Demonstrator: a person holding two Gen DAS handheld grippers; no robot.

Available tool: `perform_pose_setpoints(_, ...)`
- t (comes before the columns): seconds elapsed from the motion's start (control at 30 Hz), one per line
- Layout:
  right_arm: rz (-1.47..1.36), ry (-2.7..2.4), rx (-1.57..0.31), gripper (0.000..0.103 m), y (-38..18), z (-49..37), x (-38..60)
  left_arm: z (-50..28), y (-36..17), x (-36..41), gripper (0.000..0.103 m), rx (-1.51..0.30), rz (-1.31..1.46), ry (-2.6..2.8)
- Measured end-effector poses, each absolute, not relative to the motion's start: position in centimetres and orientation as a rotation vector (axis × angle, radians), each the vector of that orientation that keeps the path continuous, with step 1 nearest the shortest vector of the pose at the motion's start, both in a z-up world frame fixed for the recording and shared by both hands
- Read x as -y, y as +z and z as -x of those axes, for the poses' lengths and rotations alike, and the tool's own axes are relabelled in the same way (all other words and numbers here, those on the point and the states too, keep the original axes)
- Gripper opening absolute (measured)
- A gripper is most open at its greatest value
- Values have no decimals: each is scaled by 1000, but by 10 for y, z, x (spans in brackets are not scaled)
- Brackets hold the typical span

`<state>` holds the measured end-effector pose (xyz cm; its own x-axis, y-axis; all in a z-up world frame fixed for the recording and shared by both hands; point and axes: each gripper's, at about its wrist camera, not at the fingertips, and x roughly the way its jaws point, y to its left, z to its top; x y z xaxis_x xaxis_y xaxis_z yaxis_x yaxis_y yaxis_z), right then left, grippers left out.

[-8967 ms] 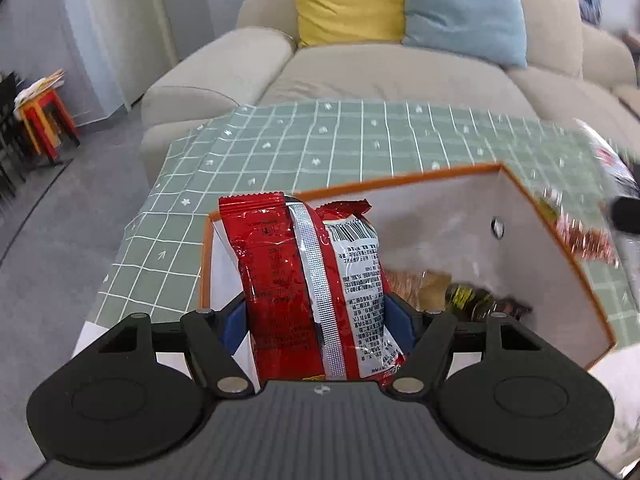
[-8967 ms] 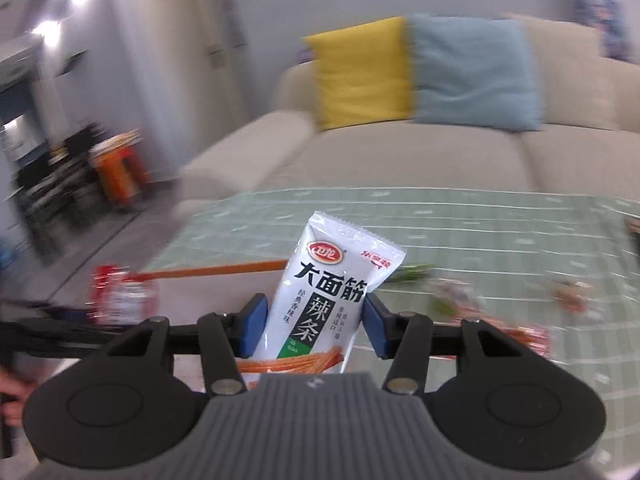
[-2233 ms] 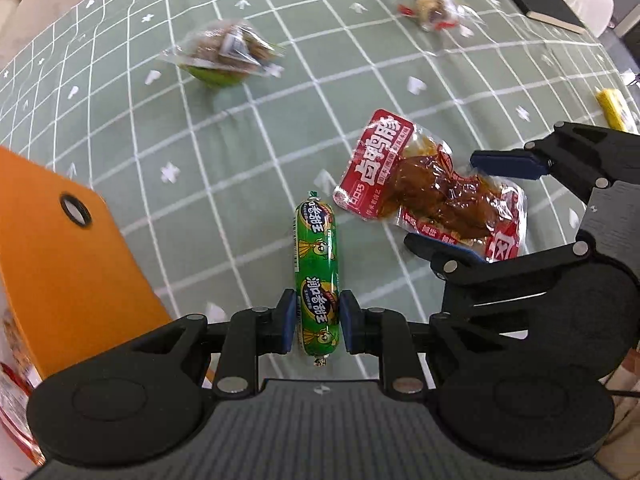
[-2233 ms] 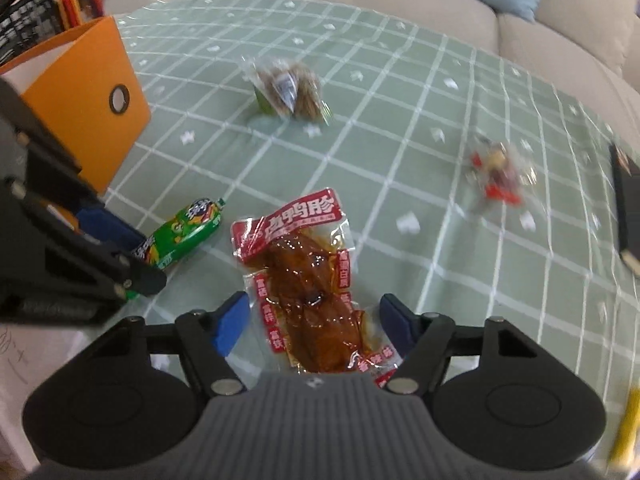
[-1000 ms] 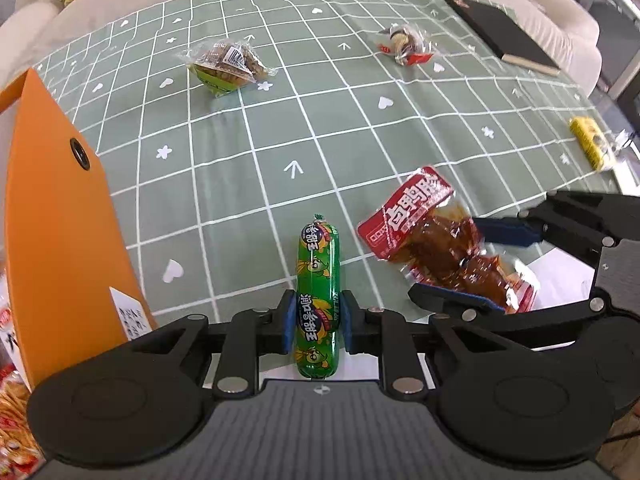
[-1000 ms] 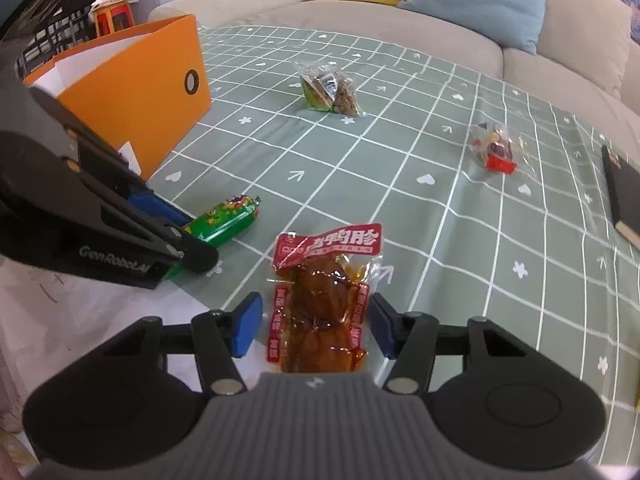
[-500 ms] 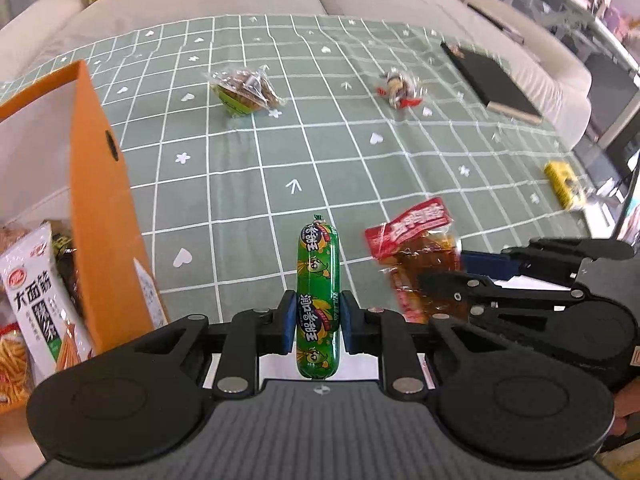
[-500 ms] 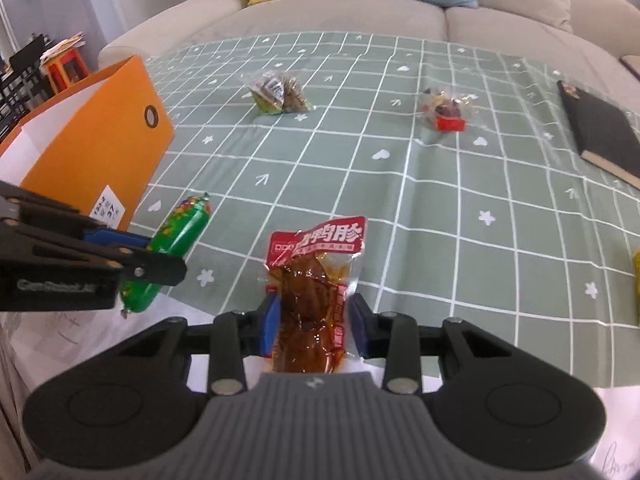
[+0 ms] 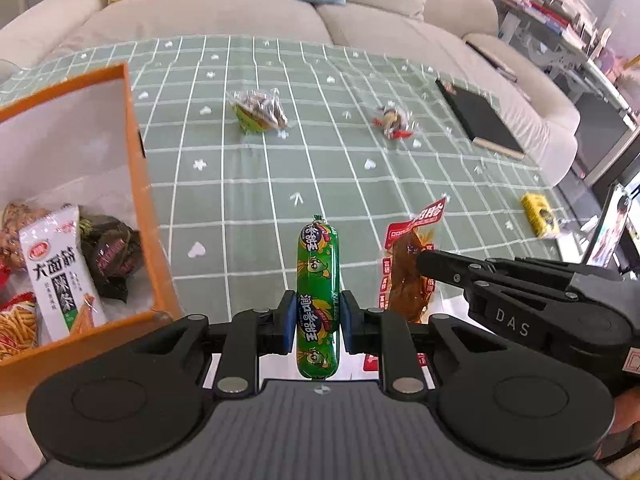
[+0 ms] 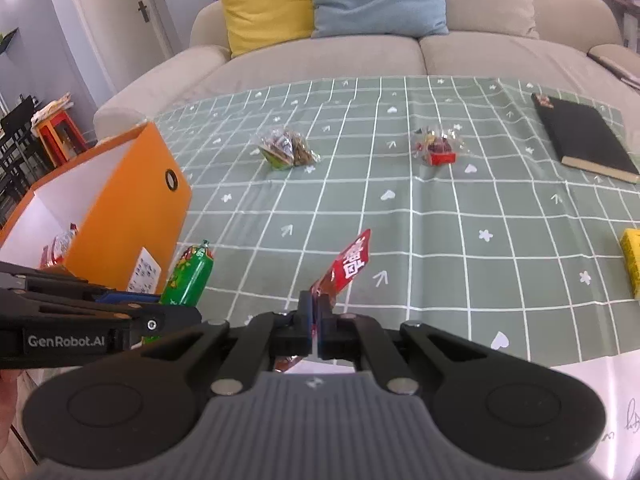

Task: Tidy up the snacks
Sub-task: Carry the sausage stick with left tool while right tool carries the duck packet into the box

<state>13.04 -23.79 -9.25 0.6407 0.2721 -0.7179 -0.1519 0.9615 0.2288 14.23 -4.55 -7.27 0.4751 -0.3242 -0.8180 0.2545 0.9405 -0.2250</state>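
A green sausage stick (image 9: 318, 272) is lifted above the green checked tablecloth (image 9: 248, 184), with my left gripper (image 9: 318, 316) shut on its lower half. The same sausage (image 10: 190, 280) shows at the left of the right wrist view. My right gripper (image 10: 316, 312) has its jaws closing tight on a red packet of brown meat (image 10: 348, 268), pads pressing its edge, and the packet is held off the cloth. From the left wrist view the packet (image 9: 408, 272) hangs beside the sausage. The orange box (image 9: 148, 216) stands open at the left.
The box holds a white snack bag (image 9: 60, 268) and several other packets. On the cloth farther off lie a clear bag with green (image 9: 258, 112), a small red-and-clear snack (image 9: 394, 122), a black notebook (image 9: 478, 118) and a yellow packet (image 9: 540, 216). A sofa stands behind.
Both grippers have risen with their snacks. The right jaws went from wide around the red packet to shut on it, and the packet has turned edge-on. The box's inside came into view.
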Motion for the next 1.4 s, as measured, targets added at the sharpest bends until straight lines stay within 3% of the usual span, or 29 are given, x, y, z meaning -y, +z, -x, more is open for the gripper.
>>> perform_pose_setpoints(0.47,-246,282,-659,0,-25,-110,227,-127,-17,0,24,-868,207,-292)
perform_pose_setpoints(0.9,-136,522,-523,0,37,-131,134,-133,13,-74,24,-790,292,-105)
perform_pose_setpoints(1.4,118,659,-542,0,28,-174,17,-154,-4,-135,24,-849,306,39)
